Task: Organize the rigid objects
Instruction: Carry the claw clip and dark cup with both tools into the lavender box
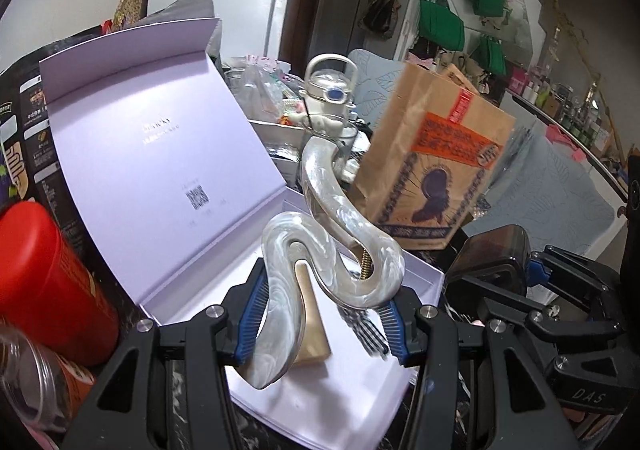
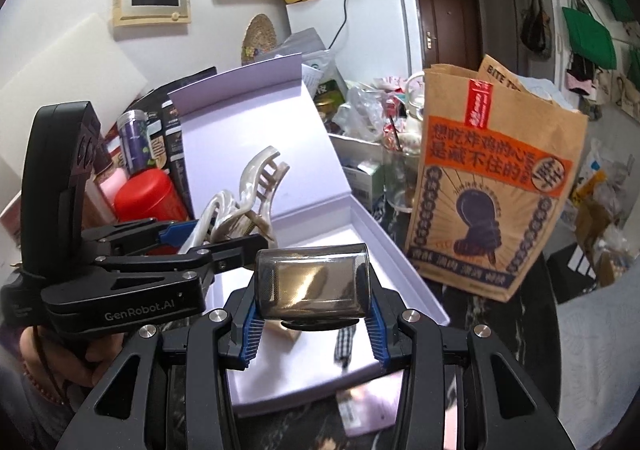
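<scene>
My left gripper [image 1: 320,326] is shut on a pearly white wavy hair claw clip [image 1: 320,250] and holds it above the open lilac gift box [image 1: 360,402]. The clip also shows in the right wrist view [image 2: 244,201], held by the left gripper [image 2: 216,238]. My right gripper [image 2: 314,326] is shut on a smoky translucent rectangular container [image 2: 312,282] above the box's tray [image 2: 416,282]; the container also shows in the left wrist view [image 1: 496,254]. A small beige piece [image 1: 310,342] and a checked ribbon [image 2: 345,342] lie in the box.
The box lid [image 1: 160,137] stands open at the back. A red canister [image 1: 48,282] is left of the box, a brown paper bag [image 2: 492,189] right of it. A white bottle [image 1: 328,93] and clutter stand behind. A pink card [image 2: 372,406] lies by the box's front.
</scene>
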A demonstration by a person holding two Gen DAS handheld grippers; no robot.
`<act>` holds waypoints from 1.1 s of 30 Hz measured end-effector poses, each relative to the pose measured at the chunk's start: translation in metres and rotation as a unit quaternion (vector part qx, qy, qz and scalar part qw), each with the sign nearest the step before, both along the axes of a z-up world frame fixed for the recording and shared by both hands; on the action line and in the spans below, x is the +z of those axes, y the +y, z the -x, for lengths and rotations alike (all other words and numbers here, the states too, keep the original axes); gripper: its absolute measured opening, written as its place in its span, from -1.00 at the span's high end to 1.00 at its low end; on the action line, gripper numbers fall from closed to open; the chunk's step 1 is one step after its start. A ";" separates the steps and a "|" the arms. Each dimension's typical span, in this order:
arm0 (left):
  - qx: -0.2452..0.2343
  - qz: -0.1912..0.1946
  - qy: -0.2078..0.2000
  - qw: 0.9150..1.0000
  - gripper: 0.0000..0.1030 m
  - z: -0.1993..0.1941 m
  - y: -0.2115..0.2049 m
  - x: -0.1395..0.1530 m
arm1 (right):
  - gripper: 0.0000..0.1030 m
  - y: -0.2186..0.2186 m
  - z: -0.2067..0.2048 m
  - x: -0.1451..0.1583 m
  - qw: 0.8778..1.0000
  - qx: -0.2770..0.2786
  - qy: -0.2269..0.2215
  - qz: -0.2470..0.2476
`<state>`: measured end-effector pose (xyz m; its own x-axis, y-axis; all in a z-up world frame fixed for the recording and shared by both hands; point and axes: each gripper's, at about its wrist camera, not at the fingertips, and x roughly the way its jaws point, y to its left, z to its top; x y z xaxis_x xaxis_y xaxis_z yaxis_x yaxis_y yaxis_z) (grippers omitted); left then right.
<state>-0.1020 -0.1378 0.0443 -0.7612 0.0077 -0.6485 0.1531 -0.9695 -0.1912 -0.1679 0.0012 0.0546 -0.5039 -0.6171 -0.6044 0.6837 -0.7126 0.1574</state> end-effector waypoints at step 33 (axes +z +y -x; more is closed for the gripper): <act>0.035 0.000 -0.069 0.997 0.01 0.071 -0.052 -0.039 | 0.17 -0.054 0.083 -0.030 0.998 -0.010 -0.052 -0.017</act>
<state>-0.1732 -0.1896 0.0053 -0.6636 -0.0426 -0.7469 0.2457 -0.9554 -0.1638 -0.2506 -0.0528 0.0248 -0.4492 -0.5863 -0.6742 0.6507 -0.7317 0.2028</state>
